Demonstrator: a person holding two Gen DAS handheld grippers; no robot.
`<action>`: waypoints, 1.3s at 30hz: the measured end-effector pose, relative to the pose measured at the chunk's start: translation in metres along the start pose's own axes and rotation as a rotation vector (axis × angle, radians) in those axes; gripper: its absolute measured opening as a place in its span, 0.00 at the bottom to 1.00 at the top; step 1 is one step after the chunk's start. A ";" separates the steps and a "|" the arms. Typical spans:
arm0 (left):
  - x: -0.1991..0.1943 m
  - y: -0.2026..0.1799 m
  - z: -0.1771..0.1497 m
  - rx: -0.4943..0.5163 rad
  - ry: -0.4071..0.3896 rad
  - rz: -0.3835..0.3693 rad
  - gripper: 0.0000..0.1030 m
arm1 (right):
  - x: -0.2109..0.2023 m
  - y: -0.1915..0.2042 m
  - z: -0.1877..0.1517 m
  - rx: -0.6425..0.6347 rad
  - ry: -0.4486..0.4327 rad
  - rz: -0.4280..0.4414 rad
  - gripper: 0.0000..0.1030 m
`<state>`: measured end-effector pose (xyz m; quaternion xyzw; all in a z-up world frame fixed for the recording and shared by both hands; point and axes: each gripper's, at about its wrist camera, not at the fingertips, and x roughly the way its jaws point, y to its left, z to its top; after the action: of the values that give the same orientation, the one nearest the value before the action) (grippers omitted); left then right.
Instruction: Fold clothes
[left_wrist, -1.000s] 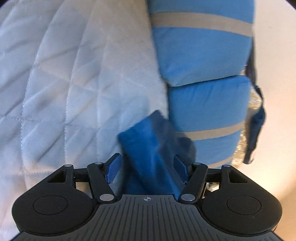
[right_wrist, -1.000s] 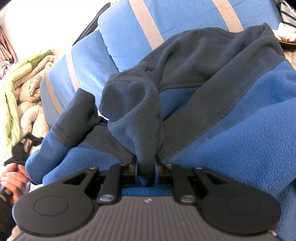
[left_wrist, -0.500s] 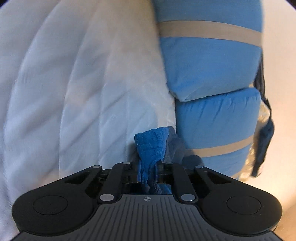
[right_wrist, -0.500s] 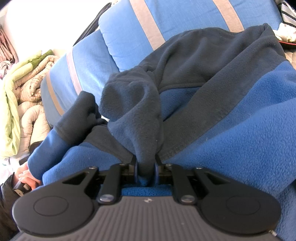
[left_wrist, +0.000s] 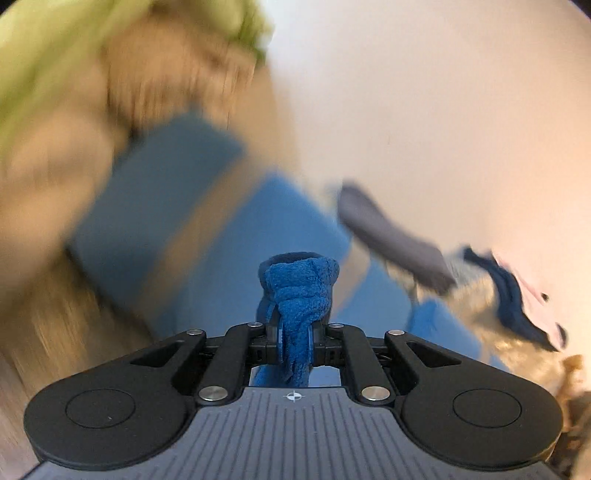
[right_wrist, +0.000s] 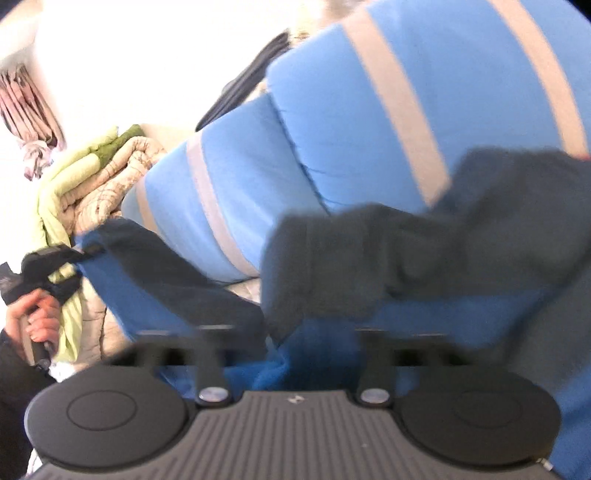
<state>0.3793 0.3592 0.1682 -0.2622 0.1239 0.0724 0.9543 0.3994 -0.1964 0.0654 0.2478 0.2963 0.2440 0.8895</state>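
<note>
Left hand-held gripper (left_wrist: 295, 341): clamped on the blue fleece jacket (right_wrist: 461, 295) cuff.
Right hand-held gripper (right_wrist: 295, 334): blurred; apparently parted, fleece bunched at 12 o'clock.
Jacket: spans 9 to 3 o'clock before striped pillows (right_wrist: 369, 129).

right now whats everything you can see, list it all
fleece jacket: one, blue with dark grey panels, draped across the front, one end bunched in the left gripper
pillows: two, light blue with beige stripes, stacked behind the jacket
quilt: one, green and beige, bundled at far left
hanging clothes: pinkish, top left, blurred
left gripper: fingers shut on blue fleece
right gripper: blurred, arms spread wide, reads open
hand: one, gripping the left gripper's handle
</note>
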 end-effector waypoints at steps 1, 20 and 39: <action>-0.005 -0.004 0.011 0.044 -0.026 0.025 0.10 | -0.004 0.012 0.005 -0.019 -0.033 0.006 0.90; -0.049 -0.058 0.038 0.374 -0.160 0.019 0.09 | -0.111 0.017 -0.032 -0.179 0.064 -0.162 1.00; -0.149 -0.249 -0.284 1.005 0.172 -0.587 0.10 | -0.203 0.012 -0.063 -0.231 0.097 -0.333 1.00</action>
<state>0.2306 -0.0107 0.0932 0.1940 0.1425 -0.2839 0.9282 0.2122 -0.2861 0.1110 0.0796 0.3456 0.1377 0.9248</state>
